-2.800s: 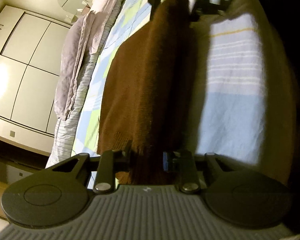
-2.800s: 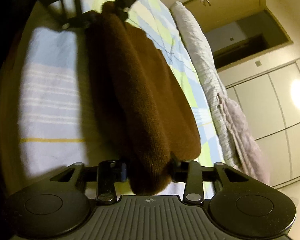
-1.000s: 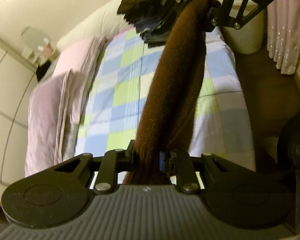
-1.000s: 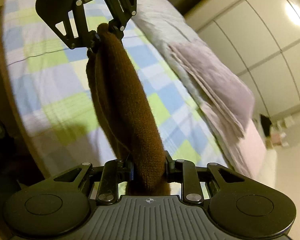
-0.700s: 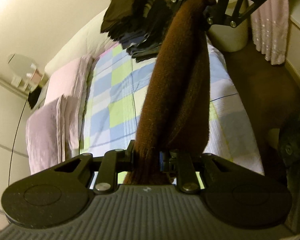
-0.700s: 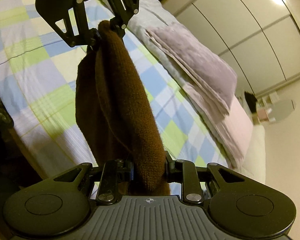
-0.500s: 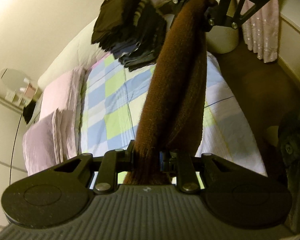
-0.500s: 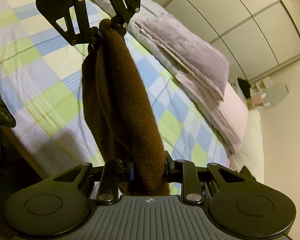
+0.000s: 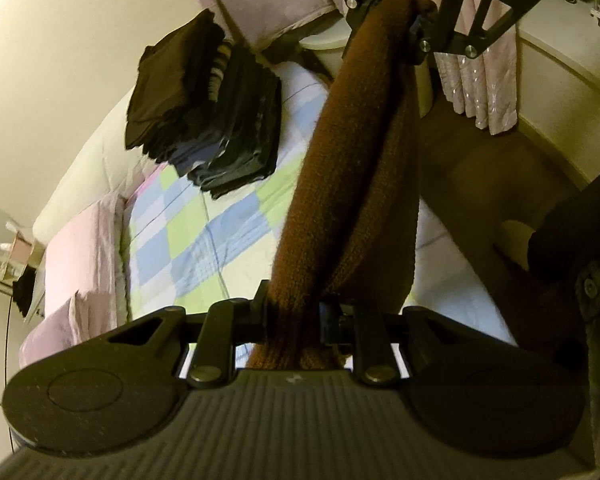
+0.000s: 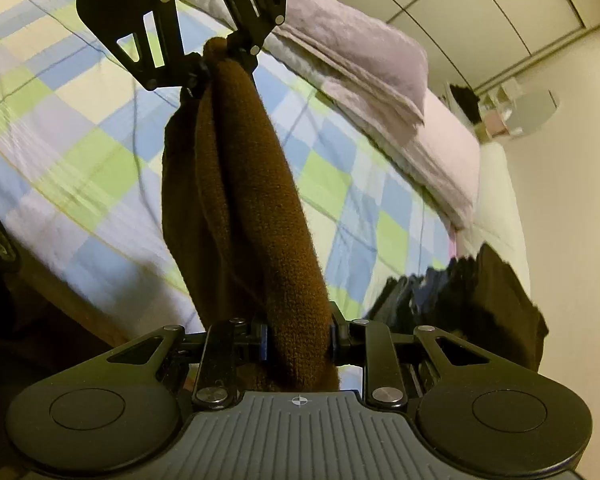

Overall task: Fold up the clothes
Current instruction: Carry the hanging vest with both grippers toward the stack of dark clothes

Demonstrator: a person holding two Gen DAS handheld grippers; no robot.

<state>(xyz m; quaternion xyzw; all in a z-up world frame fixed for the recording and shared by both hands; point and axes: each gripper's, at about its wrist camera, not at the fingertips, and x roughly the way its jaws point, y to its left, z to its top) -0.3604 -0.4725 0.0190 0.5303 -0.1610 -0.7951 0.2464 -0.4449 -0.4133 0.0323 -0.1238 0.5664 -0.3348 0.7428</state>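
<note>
1. The left gripper [image 9: 292, 316] is clenched on one end of the brown sweater [image 9: 340, 184].
2. The sweater hangs bunched above the checked bedspread [image 9: 188, 236]; a slack grip could drop it unfolded.
3. The right gripper [image 10: 298, 344] clamps its other end.

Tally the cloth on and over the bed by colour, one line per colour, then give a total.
Brown: 1, the knit garment held up between the left gripper and the right gripper.
Dark: 1, the stack of folded clothes.
Pale pink: 1, the folded blanket along the far side.
Checked blue and green: 1, the bed cover.
Total: 4.
</note>
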